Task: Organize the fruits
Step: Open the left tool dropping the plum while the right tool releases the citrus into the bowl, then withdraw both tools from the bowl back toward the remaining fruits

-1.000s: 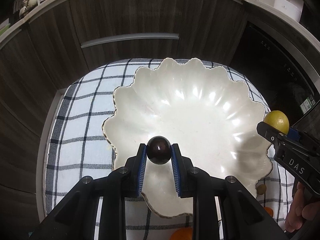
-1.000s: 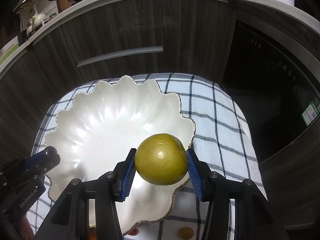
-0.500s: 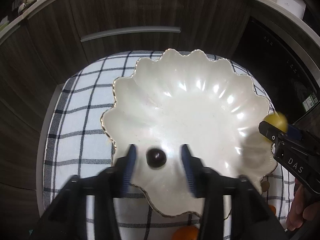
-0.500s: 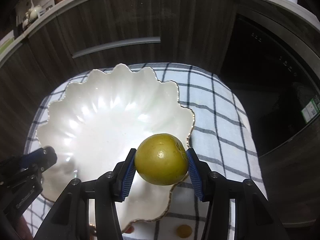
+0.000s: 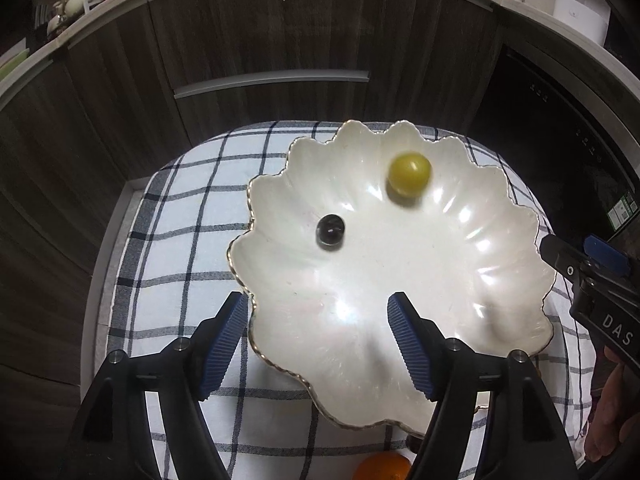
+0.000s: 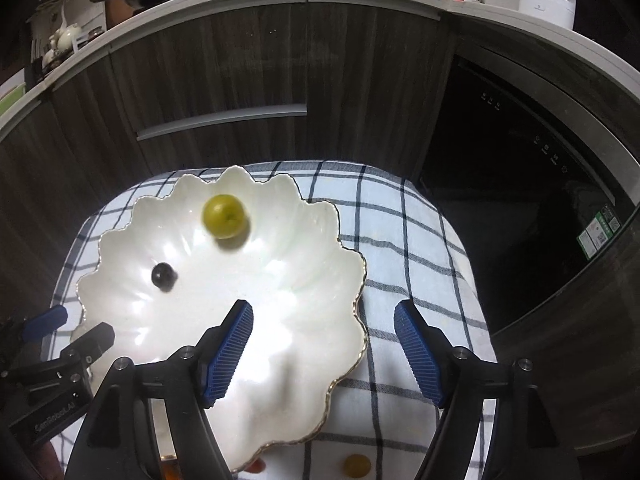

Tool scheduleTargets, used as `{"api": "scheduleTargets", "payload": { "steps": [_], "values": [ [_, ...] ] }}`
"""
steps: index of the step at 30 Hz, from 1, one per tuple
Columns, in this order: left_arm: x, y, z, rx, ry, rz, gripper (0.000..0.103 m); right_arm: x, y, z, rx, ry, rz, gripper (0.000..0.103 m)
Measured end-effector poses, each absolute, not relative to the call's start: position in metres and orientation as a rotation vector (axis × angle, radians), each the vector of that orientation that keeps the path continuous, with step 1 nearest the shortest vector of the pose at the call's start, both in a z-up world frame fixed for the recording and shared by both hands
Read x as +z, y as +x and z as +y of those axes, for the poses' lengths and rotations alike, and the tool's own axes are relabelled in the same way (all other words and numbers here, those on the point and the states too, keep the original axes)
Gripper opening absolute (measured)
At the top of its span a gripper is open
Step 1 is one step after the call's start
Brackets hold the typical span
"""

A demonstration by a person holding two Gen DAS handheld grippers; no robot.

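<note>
The left gripper [image 5: 318, 334] hangs over the near left rim of the scalloped white bowl [image 5: 500, 280], its blue pads spread wide and still opening, with nothing between them but bowl and cloth. Ahead of its tips and a little to their left, the dark round fruit [image 5: 330, 231] lies loose on the bowl's floor, well clear of both pads. Farther ahead and to the right of those tips, near the bowl's far rim, sits the yellow-green fruit [image 5: 409, 174], slightly blurred. The right gripper [image 6: 323, 338] is above the bowl's right rim, one pad over the white glaze and the other over the checked cloth [image 6: 400, 248]; its jaws too stand apart and are opening, empty. From this gripper the yellow-green fruit lies ahead and to the left of the tips, and the dark fruit lies farther left and nearer. Each gripper shows at the edge of the other's view, the right one with fingers of the person's hand [image 5: 612, 412] beneath it. Below the left gripper's pads an orange fruit [image 5: 382, 466] rests on the cloth outside the bowl, and under the right gripper a small yellow fruit [image 6: 356, 465] lies on the cloth beside a small red one [image 6: 256, 465] at the bowl's near edge
</note>
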State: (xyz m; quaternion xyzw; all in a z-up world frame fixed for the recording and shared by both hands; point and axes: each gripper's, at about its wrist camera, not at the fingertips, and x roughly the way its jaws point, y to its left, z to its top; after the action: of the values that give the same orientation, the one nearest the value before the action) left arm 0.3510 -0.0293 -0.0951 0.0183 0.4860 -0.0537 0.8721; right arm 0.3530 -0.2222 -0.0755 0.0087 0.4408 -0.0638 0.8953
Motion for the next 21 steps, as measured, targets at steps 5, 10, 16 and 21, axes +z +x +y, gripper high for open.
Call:
{"api": "scheduleTargets", "payload": {
  "steps": [5,10,16,21],
  "values": [
    [-0.084,0.343,-0.031,-0.108,0.046,0.991,0.075,-0.068,0.346,-0.223,-0.131,0.018,0.895,0.074],
    [-0.068,0.334,-0.033,-0.115,0.045,0.957,0.076,-0.060,0.338,-0.226,-0.121,0.025,0.879,0.074],
    [-0.056,0.323,-0.038,-0.119,0.061,0.927,0.077,-0.052,0.328,-0.231,-0.121,0.037,0.862,0.074],
    [-0.054,0.312,-0.043,-0.123,0.075,0.916,0.077,-0.047,0.318,-0.234,-0.123,0.032,0.850,0.074]
  ]
}}
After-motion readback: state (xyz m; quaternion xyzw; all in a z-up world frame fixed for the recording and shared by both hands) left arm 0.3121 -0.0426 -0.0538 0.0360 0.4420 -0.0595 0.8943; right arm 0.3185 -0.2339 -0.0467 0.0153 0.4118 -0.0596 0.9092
